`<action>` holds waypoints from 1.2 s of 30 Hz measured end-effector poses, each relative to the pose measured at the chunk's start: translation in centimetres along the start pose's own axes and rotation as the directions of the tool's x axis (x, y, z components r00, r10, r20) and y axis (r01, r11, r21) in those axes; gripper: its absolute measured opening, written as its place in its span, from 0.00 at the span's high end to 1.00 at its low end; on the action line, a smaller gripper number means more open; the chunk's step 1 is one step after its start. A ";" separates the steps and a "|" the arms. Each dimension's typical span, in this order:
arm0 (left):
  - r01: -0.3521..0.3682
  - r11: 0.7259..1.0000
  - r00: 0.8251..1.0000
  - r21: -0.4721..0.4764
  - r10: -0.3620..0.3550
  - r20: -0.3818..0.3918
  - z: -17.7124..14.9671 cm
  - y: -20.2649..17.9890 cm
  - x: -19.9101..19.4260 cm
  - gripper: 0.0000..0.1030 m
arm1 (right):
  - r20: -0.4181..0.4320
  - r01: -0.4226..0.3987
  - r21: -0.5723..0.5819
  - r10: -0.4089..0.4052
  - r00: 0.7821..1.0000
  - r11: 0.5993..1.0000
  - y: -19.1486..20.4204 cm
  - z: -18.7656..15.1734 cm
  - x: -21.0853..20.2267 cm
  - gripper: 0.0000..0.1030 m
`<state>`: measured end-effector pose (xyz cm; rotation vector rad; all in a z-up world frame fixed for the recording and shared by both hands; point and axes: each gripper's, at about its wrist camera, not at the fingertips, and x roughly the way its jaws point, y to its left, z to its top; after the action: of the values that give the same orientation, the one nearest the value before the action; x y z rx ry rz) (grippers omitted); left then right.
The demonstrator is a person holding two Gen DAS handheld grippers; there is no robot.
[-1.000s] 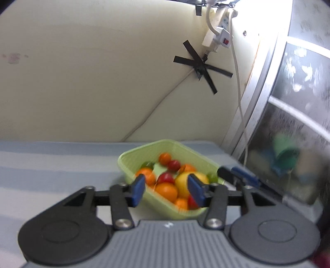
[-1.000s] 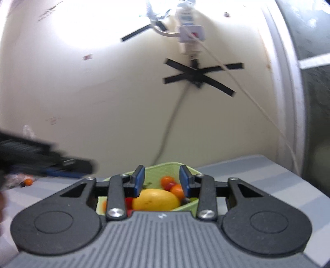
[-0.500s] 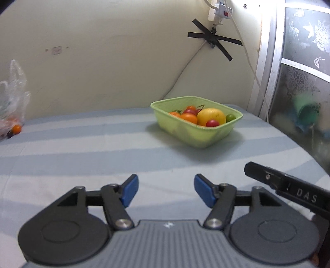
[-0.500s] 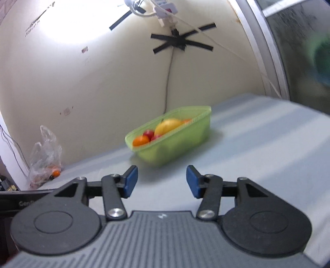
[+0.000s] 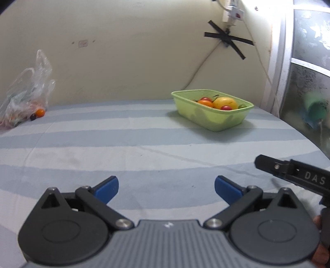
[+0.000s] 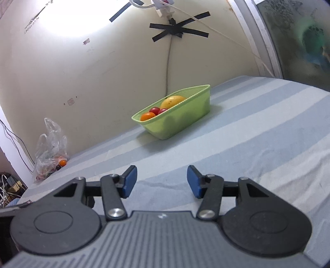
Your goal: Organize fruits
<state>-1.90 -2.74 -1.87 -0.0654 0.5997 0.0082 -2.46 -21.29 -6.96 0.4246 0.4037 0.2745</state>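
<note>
A light green basket point(image 5: 218, 120) stands on the striped cloth at the far right, near the wall. It holds a yellow fruit point(image 5: 224, 102), red and orange tomatoes point(image 5: 206, 102) and a green fruit. It also shows in the right wrist view point(image 6: 177, 121). My left gripper point(image 5: 166, 190) is open wide and empty, low over the cloth, far in front of the basket. My right gripper point(image 6: 161, 183) is open and empty, also well short of the basket. Part of the right gripper's body shows at the right of the left wrist view point(image 5: 292, 175).
A clear plastic bag point(image 5: 24, 94) with small fruits lies at the far left by the wall, an orange tomato point(image 5: 40, 112) beside it. A taped cable and power strip point(image 5: 231, 12) hang on the wall. A window point(image 5: 309, 72) bounds the right side.
Both grippers have pulled back from over the basket to well in front of it. Both have opened wider, the left most.
</note>
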 end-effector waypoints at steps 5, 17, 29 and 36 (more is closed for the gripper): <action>-0.043 0.999 0.999 -0.028 0.042 -0.016 -0.3 0.8 0.3 0.00 | -0.006 0.010 0.007 -0.010 1.000 1.000 -0.2 0.0 0.1 0.45; -0.144 0.990 0.990 -0.006 0.144 0.006 -0.5 0.7 0.8 0.00 | -0.027 -0.010 -0.018 0.010 1.000 1.000 0.0 -0.1 0.6 0.41; -0.242 0.969 0.967 0.056 0.236 0.099 0.0 0.0 0.6 0.00 | -0.029 -0.044 -0.018 0.044 0.999 0.999 -0.6 0.2 0.8 0.35; -0.262 0.963 0.962 0.057 0.256 0.092 -0.1 -0.1 0.8 0.00 | -0.033 -0.051 -0.011 0.050 0.998 0.999 -0.7 0.2 0.9 0.35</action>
<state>-1.27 -2.83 -2.39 0.0806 0.5208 0.2437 -1.46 -21.65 -7.33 0.4197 0.4235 0.3330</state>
